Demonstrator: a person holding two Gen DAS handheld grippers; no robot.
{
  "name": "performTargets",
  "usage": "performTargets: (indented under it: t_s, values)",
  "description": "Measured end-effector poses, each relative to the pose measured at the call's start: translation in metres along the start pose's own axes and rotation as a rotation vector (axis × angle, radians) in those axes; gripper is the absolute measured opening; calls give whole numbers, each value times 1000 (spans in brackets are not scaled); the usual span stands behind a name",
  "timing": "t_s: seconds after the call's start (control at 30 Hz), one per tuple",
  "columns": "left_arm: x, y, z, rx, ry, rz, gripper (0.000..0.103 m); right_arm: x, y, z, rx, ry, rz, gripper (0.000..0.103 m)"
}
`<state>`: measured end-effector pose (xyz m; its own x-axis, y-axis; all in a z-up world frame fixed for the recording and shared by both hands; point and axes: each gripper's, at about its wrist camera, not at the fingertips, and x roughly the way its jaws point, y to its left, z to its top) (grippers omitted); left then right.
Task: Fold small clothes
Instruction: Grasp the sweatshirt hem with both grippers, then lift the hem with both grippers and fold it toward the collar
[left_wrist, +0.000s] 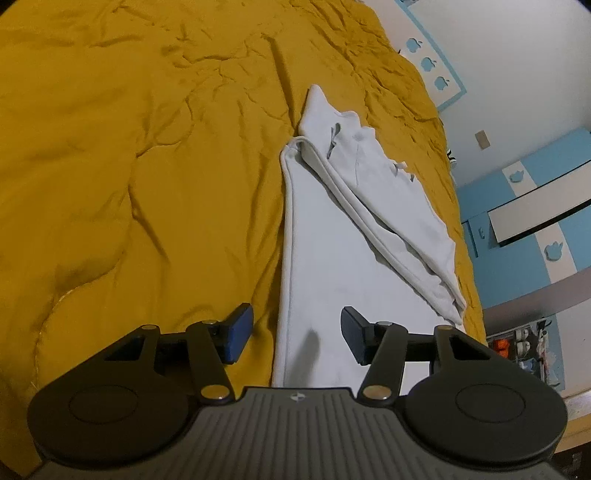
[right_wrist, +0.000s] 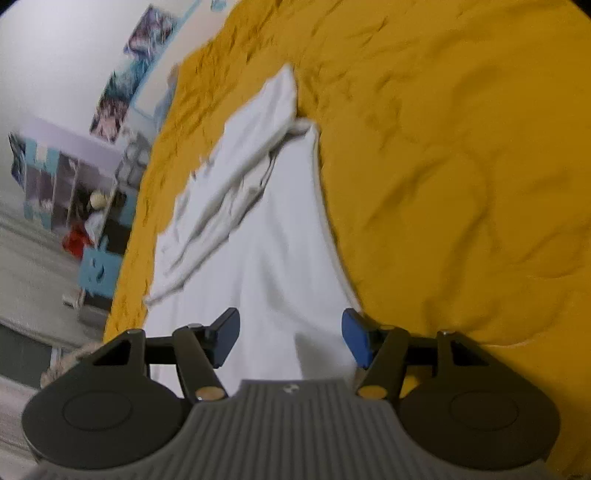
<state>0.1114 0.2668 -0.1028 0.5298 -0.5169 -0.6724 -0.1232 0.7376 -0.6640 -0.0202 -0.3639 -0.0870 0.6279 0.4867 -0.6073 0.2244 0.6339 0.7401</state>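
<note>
A white garment (left_wrist: 325, 236), partly folded, lies stretched out on a mustard-yellow quilted bedspread (left_wrist: 129, 166), its long axis running straight away from both hand-held grippers toward the far end of the bed. One side has been turned in and rests as a bunched diagonal band across the top of the garment; a small collar or neck opening with ties shows near the far end (the exact type of clothing cannot be told).

The left gripper (left_wrist: 297, 334) hovers over the garment's near end, jaws parted with nothing pressed between the blue pads. One finger stands over the bedspread just beside the garment's hemmed long edge, the other over the white cloth, so that the edge runs between them.

The right gripper (right_wrist: 291, 339) is likewise released and empty. In its blurred view the garment's other long edge passes just inside one blue pad, with the bedspread beyond it. Whether either set of fingertips touches the fabric cannot be told.

Both hands sit at the garment's near end, one at each long edge, neither clearly the nearer. The next move probably calls for pinching the two near corners and carrying them along the long axis toward the collar end, halving the length. The loose folded-in band could slip as the cloth lifts. A blue and white cupboard (left_wrist: 524, 221) stands beyond the garment's side of the bed.
</note>
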Motion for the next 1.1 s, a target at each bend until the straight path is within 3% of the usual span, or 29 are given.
performTargets:
  t_s: [0.03, 0.13, 0.27, 0.3, 0.33, 0.37, 0.4, 0.43, 0.67, 0.87, 0.9, 0.97, 1.0, 1.03, 1.1]
  values:
    - [1, 1, 2, -9, 4, 1, 64, -4, -3, 0, 14, -12, 7, 63]
    - [-1, 7, -1, -69, 5, -24, 63, -7, -1, -1, -16, -4, -70, 62]
    - [-8, 10, -23, -79, 53, -79, 62, -8, 2, -15, -103, 110, -30, 61]
    - [-9, 9, -26, -81, 57, -85, 57, -9, 2, -18, -112, 130, -16, 51]
    - [-8, 8, -28, -94, 66, -85, 37, -10, 2, -20, -119, 142, -18, 24]
    - [-6, 8, -29, -116, 88, -74, 22, -11, 2, -23, -137, 151, -40, 14]
    - [-2, 10, -29, -139, 113, -63, 3, -12, 1, -25, -156, 155, -71, 13]
    - [0, 13, -31, -173, 120, -61, 3, -14, 0, -25, -148, 152, -60, 9]
    - [-22, 26, -24, -243, 105, -124, 3, -37, 0, -39, -118, 133, -14, 5]
    - [-23, 26, -24, -236, 104, -98, 3, -65, -4, -55, -69, 115, 1, 2]
    - [-21, 25, -24, -241, 106, -103, 3, -68, -7, -57, -52, 104, 7, 3]
    - [-19, 20, -27, -220, 136, -124, 6, -68, -17, -57, 35, 102, 35, 17]
    - [-18, 16, -30, -193, 155, -130, 9, -65, -22, -59, 84, 118, 59, 34]
    - [-19, 12, -33, -165, 165, -130, 20, -62, -26, -59, 106, 135, 72, 41]
    - [-19, 6, -41, -121, 179, -113, 34, -56, -33, -60, 136, 146, 71, 39]
